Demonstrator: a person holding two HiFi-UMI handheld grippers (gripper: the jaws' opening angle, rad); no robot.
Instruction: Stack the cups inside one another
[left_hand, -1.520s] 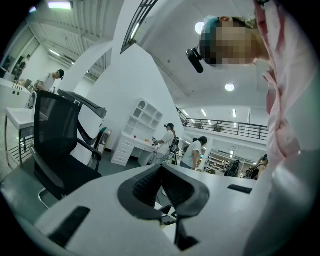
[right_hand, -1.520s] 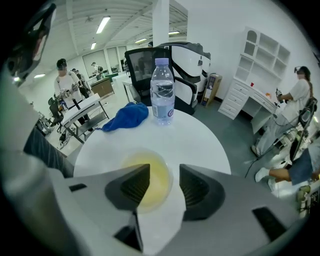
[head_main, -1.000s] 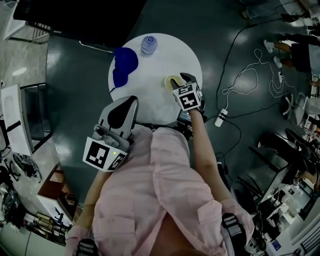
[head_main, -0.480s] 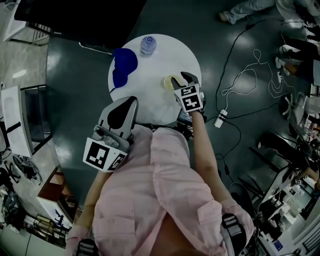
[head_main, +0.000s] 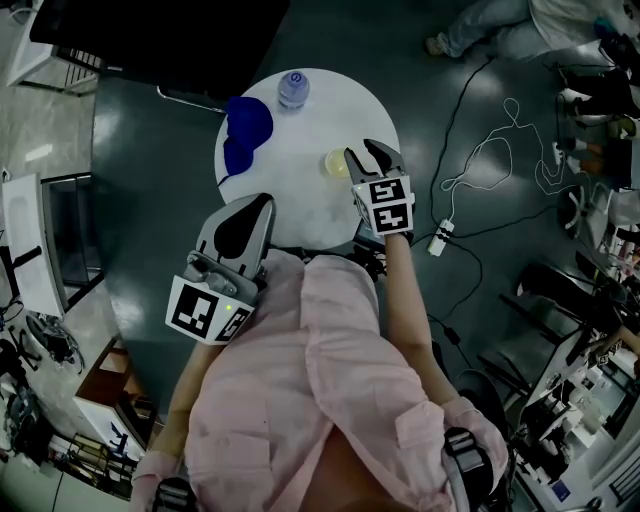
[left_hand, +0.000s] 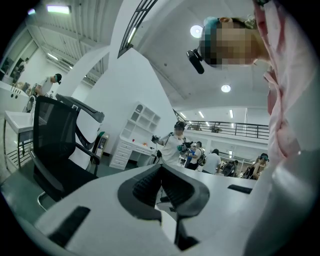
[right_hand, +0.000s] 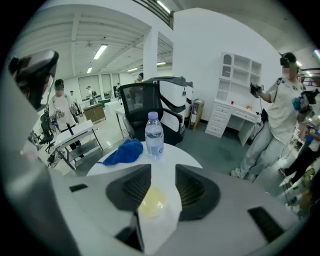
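scene: round white counter (head_main: 300, 130) on a dark floor, seen from above; person in a pink shirt (head_main: 320, 380) holds both tongs.
right tongs (head_main: 373, 157): out over the counter's right side, near its edge; jaws wide apart, gripping nothing.
right tongs, own view (right_hand: 163, 176): dark ribbed pads spread, white counter showing in the gap between them.
yellow cup (head_main: 336, 163): pale yellow, upright, standing on the counter just beside the tip of the right tongs' left-hand jaw; touching or not, cannot tell.
yellow cup, right gripper view (right_hand: 151, 200): shows low in the gap between the jaws, mouth up; pads not closed on it. One cup or several nested, cannot tell.
left tongs (head_main: 256, 206): held back by the person's torso, at the near edge of the counter, well apart from the cup.
left tongs, own view (left_hand: 161, 172): pads together, nothing between them; pointing out into the room, not at the counter.
water bottle (head_main: 293, 88): clear, capped, upright at the far edge of the counter (right_hand: 154, 136).
blue cloth (head_main: 245, 135): crumpled at the counter's left side, near the bottle (right_hand: 122, 152).
office chair (right_hand: 145, 107): black, beyond the counter.
floor: white cable (head_main: 490, 160) looped right of the counter, power strip (head_main: 438, 238) near it.
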